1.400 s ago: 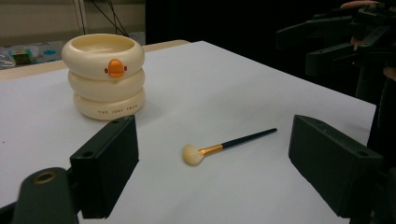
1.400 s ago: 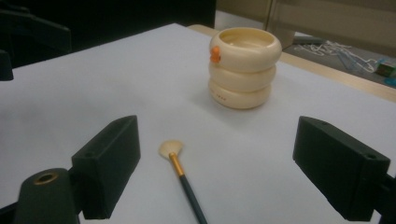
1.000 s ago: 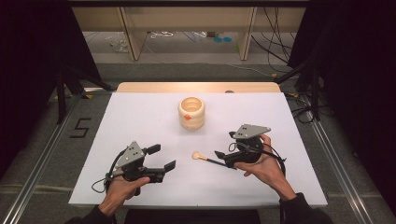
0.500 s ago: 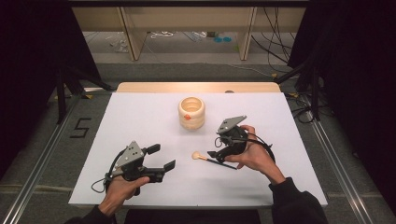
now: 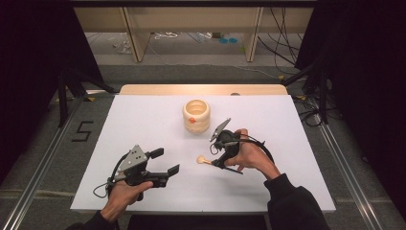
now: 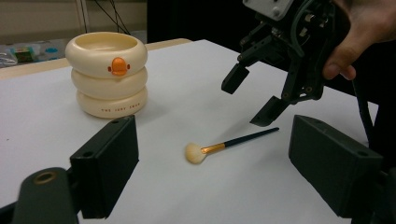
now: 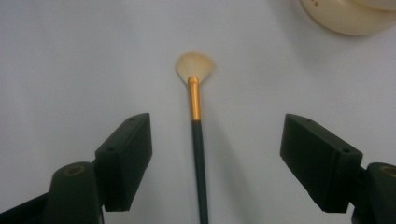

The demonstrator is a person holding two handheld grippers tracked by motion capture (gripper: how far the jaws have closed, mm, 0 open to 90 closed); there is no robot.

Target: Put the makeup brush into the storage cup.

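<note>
A makeup brush [image 5: 206,160] with cream bristles, a gold ferrule and a dark handle lies flat on the white table [image 5: 143,120], right of centre. My right gripper [image 5: 215,156] hangs tipped down just above its handle, open. In the right gripper view the handle [image 7: 198,140] runs up between the two spread jaws without touching them. A cream ringed pot [image 5: 196,116] with an orange mark stands behind the brush, upright. My left gripper [image 5: 165,161] rests near the front left, open and holding nothing, pointed at the brush [image 6: 224,145] and the right gripper [image 6: 250,95].
A wooden strip [image 5: 201,89] runs along the table's far edge. Beyond it are shelf legs and cables on the floor. Metal rails flank the table, and a "5" [image 5: 82,130] is marked on the floor at the left.
My right gripper has moved left and tipped down over the brush handle. The brush, the pot and my left gripper have stayed where they were.
</note>
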